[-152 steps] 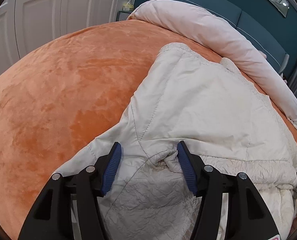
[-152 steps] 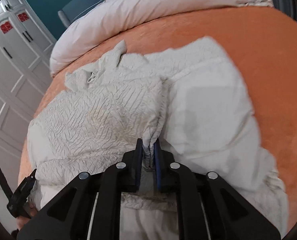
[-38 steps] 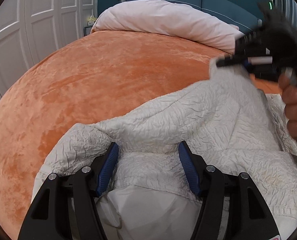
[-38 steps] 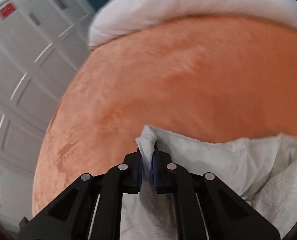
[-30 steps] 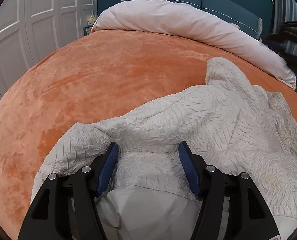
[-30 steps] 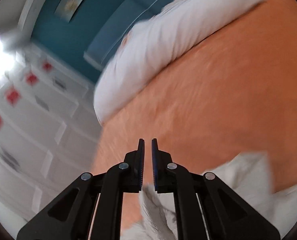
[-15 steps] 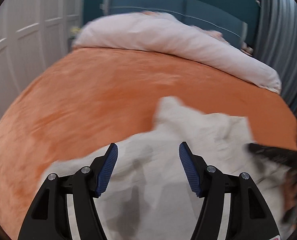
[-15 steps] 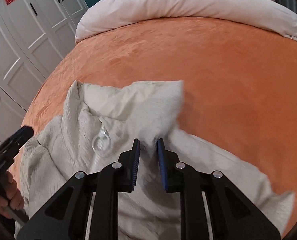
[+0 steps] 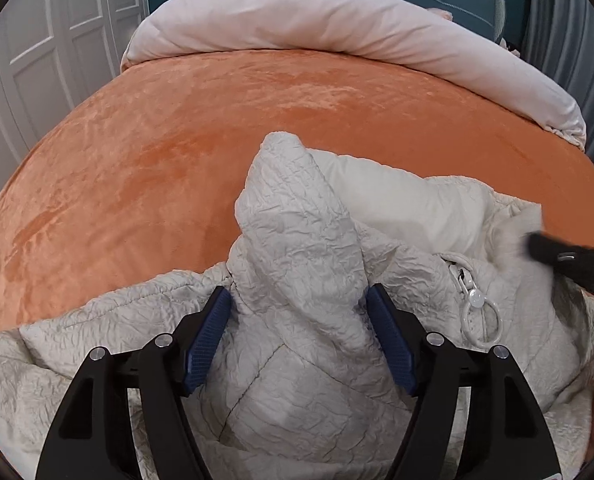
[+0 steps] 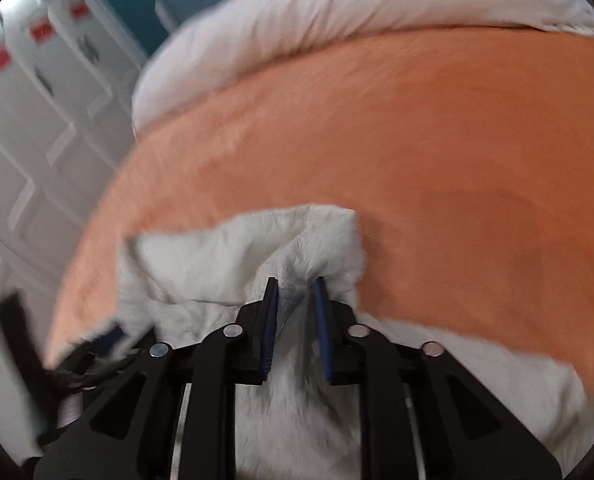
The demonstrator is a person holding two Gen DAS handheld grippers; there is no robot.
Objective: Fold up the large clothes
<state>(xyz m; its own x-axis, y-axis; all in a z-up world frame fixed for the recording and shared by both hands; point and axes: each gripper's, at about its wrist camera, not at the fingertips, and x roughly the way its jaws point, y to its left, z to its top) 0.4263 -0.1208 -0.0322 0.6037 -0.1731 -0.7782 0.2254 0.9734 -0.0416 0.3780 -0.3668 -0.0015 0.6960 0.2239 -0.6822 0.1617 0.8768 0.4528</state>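
Our left tool (image 9: pixel 299 336) has its two blue pads wide apart, and they have just been opening more. A crinkly hump of the cream jacket (image 9: pixel 297 240) sits between the pads. The pads do not squeeze it, so the left tool holds nothing. Whether the cloth brushes the pads, we cannot tell.

Our right tool (image 10: pixel 295 328) has its pads only a little way apart, and they have just opened a bit. A fold of the jacket (image 10: pixel 257 256) lies in the gap between them. The picture from this side is blurry, so we cannot tell if the pads press on the fold or just sit beside it.

From the left tool's camera we see the tip of the right tool (image 9: pixel 569 258) at the far right edge, over the jacket's smooth inside. Close to it a zipper pull with a white ring (image 9: pixel 479 316) lies on the cloth.

The jacket lies bunched up on the near part of the bed, on the orange blanket (image 9: pixel 177 152). One point of the jacket sticks up and away from us. A rolled white duvet (image 9: pixel 337 24) lies across the far end of the bed. White closet doors (image 9: pixel 37 60) stand to the left.
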